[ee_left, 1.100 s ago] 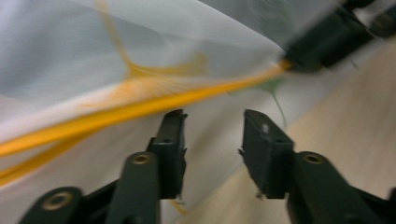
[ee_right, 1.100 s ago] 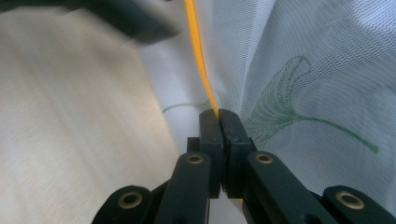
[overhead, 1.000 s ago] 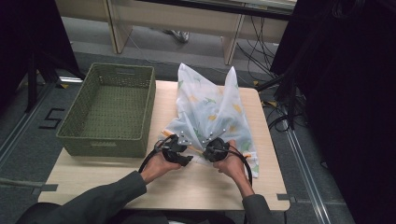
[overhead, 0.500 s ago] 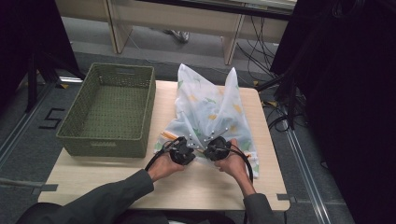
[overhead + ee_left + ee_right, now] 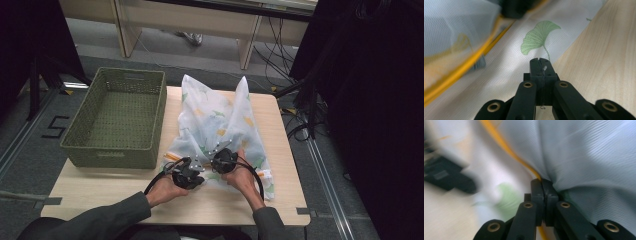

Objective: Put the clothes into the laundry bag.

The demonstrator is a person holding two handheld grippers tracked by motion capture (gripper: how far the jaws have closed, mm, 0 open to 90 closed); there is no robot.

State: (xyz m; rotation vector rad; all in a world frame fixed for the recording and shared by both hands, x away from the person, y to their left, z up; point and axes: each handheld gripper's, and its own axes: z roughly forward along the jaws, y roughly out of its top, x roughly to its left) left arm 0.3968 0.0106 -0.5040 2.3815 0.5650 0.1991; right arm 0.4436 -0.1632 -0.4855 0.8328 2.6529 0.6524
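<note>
Cloth: our thin leaf-print cloth [image 5: 220, 125] lies spread near the tabletop's [image 5: 100, 190] right edge, beside the green basket [image 5: 117, 120].
Left tongs [image 5: 540, 60]: just squeezed tight, pinching the cloth's near edge.
Right tongs [image 5: 541, 180]: closed on the cloth by its yellow trim [image 5: 506, 147].
Doing it well: we lift both together, slowly, so nothing slips.

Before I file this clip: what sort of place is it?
Probably a lab or office set up for recording: a lone wooden table on grey carpet, cables strewn across the floor, tape marks beside it.
</note>
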